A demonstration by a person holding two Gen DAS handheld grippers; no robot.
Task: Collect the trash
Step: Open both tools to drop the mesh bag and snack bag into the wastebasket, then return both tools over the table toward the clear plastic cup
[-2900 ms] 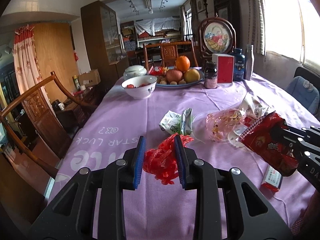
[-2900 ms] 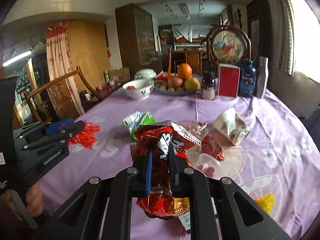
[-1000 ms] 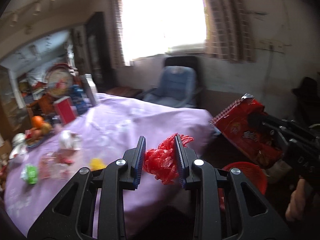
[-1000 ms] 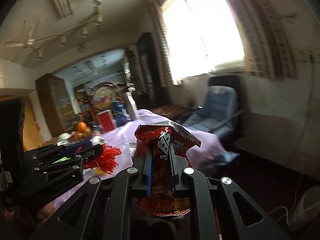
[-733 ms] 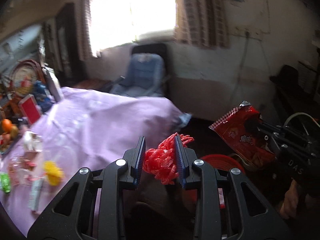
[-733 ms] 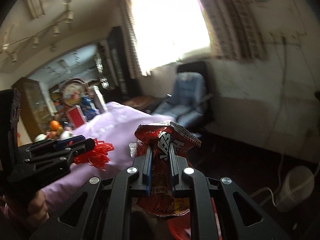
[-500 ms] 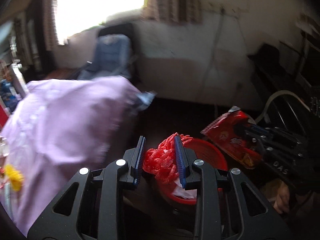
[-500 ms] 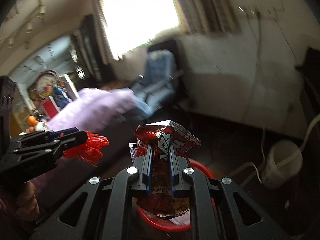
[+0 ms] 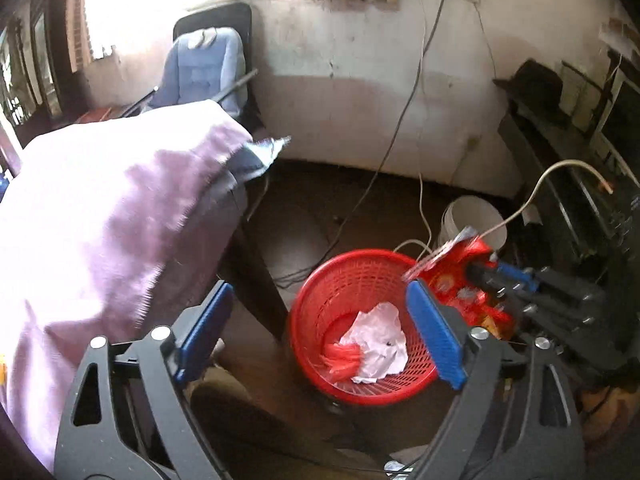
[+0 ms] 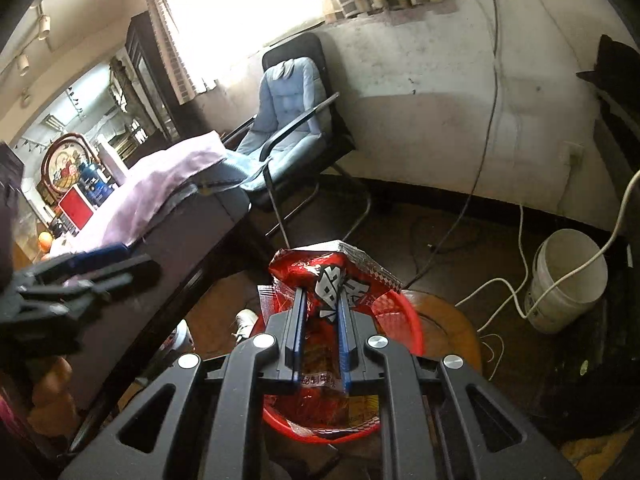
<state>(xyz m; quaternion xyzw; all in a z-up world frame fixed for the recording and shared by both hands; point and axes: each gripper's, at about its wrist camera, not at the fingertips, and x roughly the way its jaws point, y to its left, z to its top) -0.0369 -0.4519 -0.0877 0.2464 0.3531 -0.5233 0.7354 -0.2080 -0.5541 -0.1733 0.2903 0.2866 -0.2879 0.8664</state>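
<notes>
Left hand-held gripper [image 9: 320, 332] opening, empty, over red basket [image 9: 320, 300]; right hand-held gripper [image 10: 322, 332] clamps snack bag [image 10: 332, 280]

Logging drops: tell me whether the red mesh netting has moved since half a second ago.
Yes. The red mesh netting left the left hand-held gripper and now lies down inside the red plastic basket.

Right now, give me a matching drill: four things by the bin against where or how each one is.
Column one:
1. red net scrap
2. snack wrapper
3. left tool
4. white bucket

Column two:
A. clamped in the right tool above the red basket
B. on the floor, beside the basket
C. lying in the basket next to crumpled paper
D. jaws opening, nothing between them

Pairs: 1-C, 2-A, 3-D, 4-B
</notes>
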